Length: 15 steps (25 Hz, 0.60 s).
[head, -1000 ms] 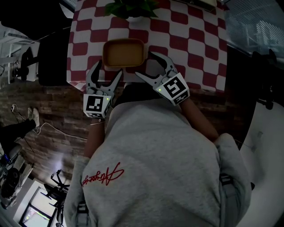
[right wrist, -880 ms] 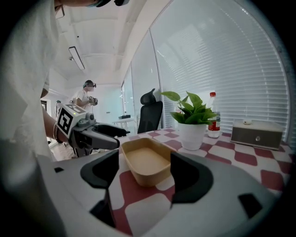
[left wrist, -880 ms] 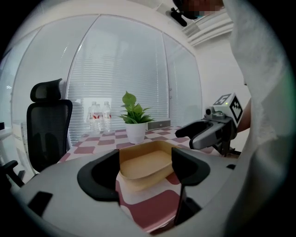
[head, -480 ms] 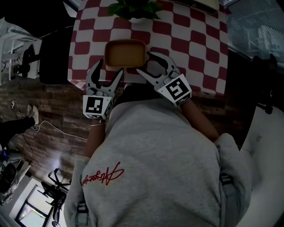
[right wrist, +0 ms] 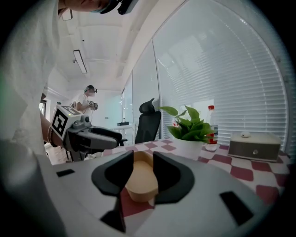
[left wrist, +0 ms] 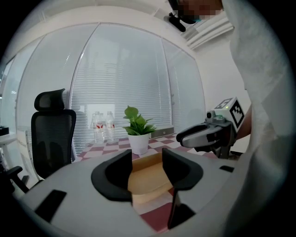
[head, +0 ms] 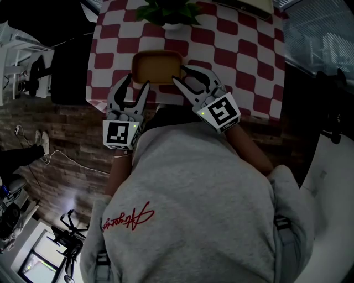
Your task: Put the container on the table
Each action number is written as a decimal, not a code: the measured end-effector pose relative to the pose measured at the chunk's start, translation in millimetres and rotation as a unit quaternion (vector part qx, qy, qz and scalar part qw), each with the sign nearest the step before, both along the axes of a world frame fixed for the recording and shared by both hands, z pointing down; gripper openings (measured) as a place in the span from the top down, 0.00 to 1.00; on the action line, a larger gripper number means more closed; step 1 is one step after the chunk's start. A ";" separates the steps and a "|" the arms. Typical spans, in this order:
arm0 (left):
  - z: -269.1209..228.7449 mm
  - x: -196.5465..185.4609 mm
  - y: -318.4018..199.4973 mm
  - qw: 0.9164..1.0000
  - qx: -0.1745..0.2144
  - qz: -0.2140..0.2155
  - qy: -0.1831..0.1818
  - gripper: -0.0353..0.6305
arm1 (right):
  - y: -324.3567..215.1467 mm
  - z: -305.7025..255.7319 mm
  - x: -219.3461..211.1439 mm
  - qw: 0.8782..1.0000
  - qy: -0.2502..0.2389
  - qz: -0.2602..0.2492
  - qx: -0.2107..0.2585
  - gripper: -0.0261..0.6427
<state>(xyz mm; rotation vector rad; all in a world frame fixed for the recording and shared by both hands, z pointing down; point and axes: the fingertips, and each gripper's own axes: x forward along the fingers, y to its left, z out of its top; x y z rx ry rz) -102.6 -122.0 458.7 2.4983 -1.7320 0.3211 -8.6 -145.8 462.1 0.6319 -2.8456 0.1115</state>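
Near the tabletop point(head: 243, 50) edge, the container point(head: 157, 66) lies lengthwise left-right, just beyond your left gripper point(head: 137, 83) and right gripper point(head: 180, 74), jaws closing empty.

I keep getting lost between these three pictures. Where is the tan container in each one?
Head view: the container sits upper centre, on the checked table.
Left gripper view: the container is low in the centre.
Right gripper view: the container is low, just left of centre.
Shared landmark: the potted plant stands beyond it on the table in all three views.
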 end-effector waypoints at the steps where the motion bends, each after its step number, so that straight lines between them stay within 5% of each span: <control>1: -2.1 -0.4 0.0 1.000 0.005 0.000 0.002 0.63 | 0.1 -1.3 -0.2 1.000 -0.001 0.000 0.001 0.76; 15: -13.7 3.0 -4.7 1.000 0.009 -0.004 0.012 0.81 | -6.6 -18.5 0.0 1.000 -0.010 0.006 0.015 0.87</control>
